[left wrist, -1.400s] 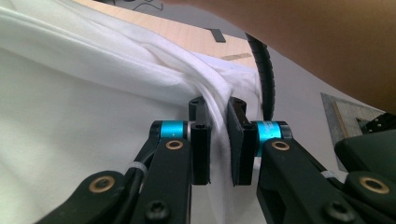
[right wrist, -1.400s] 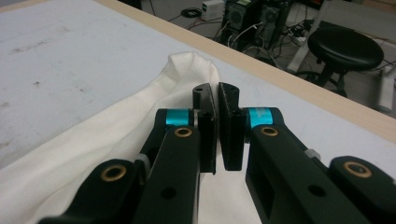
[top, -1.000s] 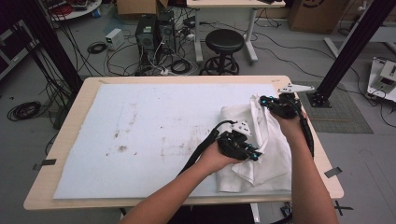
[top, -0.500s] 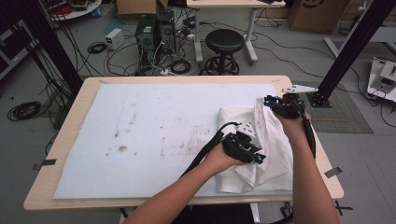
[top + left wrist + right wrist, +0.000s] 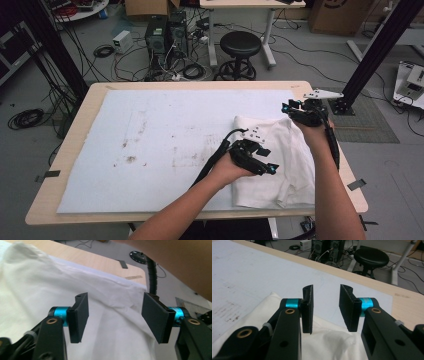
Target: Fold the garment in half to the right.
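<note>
Under both parted grippers: white cloth (image 5: 287, 160).

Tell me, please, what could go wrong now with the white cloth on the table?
1. The white cloth lies near the table's right edge; a pull that way might slide it off.
2. The left tongs and right tongs have just been opening, with nothing pinched between them, so the fold may loosen.
3. Closing again could catch several layers and wrinkle the fold.

The white cloth (image 5: 37, 290) runs off the left gripper view's left and bottom edges, its extent hidden.
</note>
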Tool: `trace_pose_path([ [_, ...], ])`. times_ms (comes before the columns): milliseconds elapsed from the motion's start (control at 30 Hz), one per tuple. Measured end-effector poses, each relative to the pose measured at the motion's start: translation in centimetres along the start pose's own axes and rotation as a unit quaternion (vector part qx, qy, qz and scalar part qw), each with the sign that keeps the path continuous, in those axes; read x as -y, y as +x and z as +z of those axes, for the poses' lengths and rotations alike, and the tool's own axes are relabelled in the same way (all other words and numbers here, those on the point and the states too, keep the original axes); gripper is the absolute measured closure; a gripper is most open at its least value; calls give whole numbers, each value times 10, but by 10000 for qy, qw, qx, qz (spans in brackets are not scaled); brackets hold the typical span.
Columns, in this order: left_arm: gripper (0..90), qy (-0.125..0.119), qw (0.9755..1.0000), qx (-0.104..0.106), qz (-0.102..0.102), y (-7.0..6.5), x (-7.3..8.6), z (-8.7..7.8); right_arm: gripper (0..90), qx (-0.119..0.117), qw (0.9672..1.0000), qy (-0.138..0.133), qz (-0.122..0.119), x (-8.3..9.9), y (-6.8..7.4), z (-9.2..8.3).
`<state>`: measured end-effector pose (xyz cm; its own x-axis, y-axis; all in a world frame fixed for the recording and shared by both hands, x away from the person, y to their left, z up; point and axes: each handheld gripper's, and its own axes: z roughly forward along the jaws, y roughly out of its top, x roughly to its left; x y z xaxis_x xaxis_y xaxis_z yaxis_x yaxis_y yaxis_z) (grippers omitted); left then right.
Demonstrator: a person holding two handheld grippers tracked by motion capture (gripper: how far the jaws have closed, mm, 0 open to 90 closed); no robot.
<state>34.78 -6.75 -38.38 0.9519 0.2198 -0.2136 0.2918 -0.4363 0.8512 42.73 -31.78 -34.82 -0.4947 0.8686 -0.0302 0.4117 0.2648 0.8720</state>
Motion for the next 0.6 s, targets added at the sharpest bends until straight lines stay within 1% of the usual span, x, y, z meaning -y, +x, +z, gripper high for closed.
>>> trace_pose_path([
  [33, 348, -59, 9997, -218, -6, 3, 5, -12, 597, -40, 10000, -7, -62, -2, 5, 2],
  [100, 341, -82, 9993, -355, -3, 6, 11, -23, 569, -68, 9999, 13, -94, -4, 9, 4],
  [133, 339, -110, 9991, -405, -35, 7, 13, -28, 556, -88, 9999, -10, -119, -5, 11, 5],
  [167, 334, -110, 9991, -405, -35, 7, 13, -28, 556, -88, 9999, -10, -119, -5, 11, 5],
  [200, 331, -130, 9986, -510, -32, 9, 21, -40, 540, -115, 9998, 15, -157, -7, 15, 6],
  [233, 331, -130, 9986, -510, -32, 9, 21, -40, 540, -115, 9998, 15, -157, -7, 15, 6],
  [267, 331, -174, 9973, -709, -31, 10, 30, -54, 516, -161, 9996, 28, -210, -9, 19, 8],
  [300, 329, -174, 9973, -709, -31, 10, 30, -54, 516, -161, 9996, 28, -210, -9, 19, 8],
  [333, 329, -178, 9970, -754, -45, 12, 34, -61, 513, -186, 9995, 33, -253, -10, 21, 8],
  [367, 329, -237, 9965, -797, -104, 13, 39, -68, 512, -201, 9994, 53, -289, -11, 23, 9],
  [400, 328, -316, 9953, -898, -166, 14, 48, -82, 508, -234, 9992, 56, -332, -12, 27, 11],
  [433, 328, -316, 9953, -898, -166, 14, 48, -82, 506, -254, 9991, 43, -344, -13, 29, 12],
  [467, 328, -375, 9939, -1011, -215, 15, 57, -95, 506, -262, 9990, 62, -357, -13, 30, 13],
  [500, 327, -375, 9939, -1011, -215, 15, 57, -95, 506, -292, 9988, 88, -377, -13, 32, 15],
  [533, 328, -350, 9928, -1129, -211, 16, 66, -107, 506, -299, 9987, 123, -387, -13, 34, 17],
  [567, 327, -350, 9928, -1129, -211, 16, 66, -107, 503, -301, 9986, 133, -413, -13, 36, 19],
  [600, 327, -329, 9920, -1203, -203, 16, 69, -113, 503, -301, 9986, 133, -413, -13, 36, 19],
])
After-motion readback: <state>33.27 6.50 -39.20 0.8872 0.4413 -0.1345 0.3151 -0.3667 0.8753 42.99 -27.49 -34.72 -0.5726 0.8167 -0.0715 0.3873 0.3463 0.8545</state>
